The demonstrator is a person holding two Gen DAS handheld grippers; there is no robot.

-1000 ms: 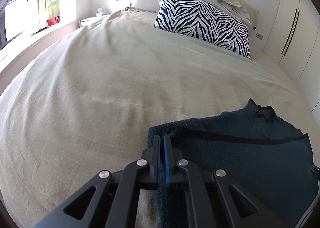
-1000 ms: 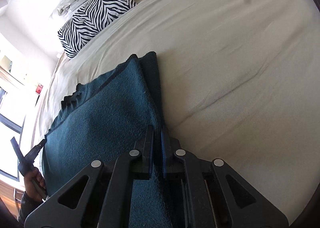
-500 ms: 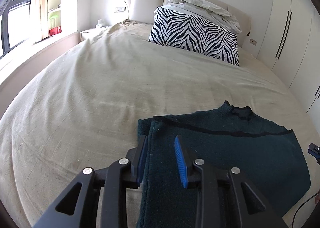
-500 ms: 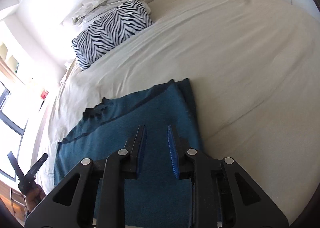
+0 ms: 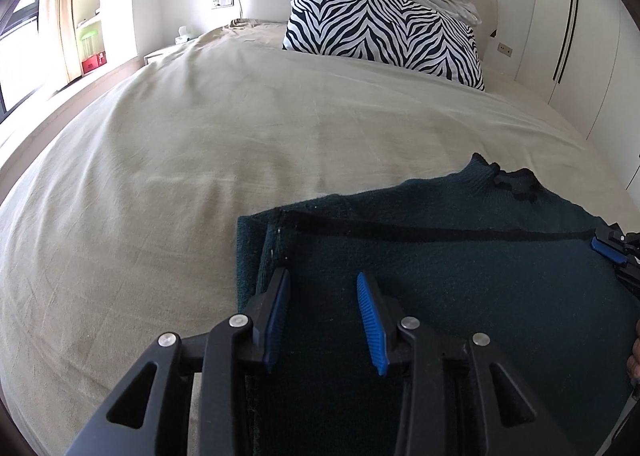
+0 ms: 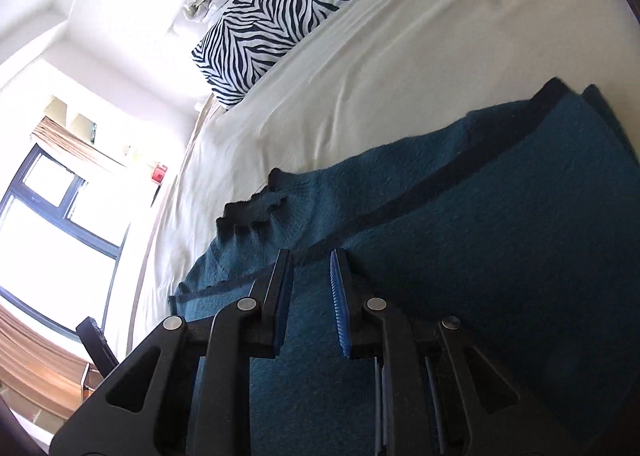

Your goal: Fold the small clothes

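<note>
The dark teal knitted sweater [image 5: 460,288] lies flat on the beige bed sheet [image 5: 200,159] at about 5 o'clock with one fold made, so further folds seem left, while the left gripper [image 5: 322,296] is opening and the right gripper [image 6: 310,276] is closing, both empty above it.

Beige bed [image 5: 240,143], zebra pillow [image 5: 384,35], white wardrobe [image 5: 568,27], bright, perhaps curtained window [image 6: 52,223].
</note>
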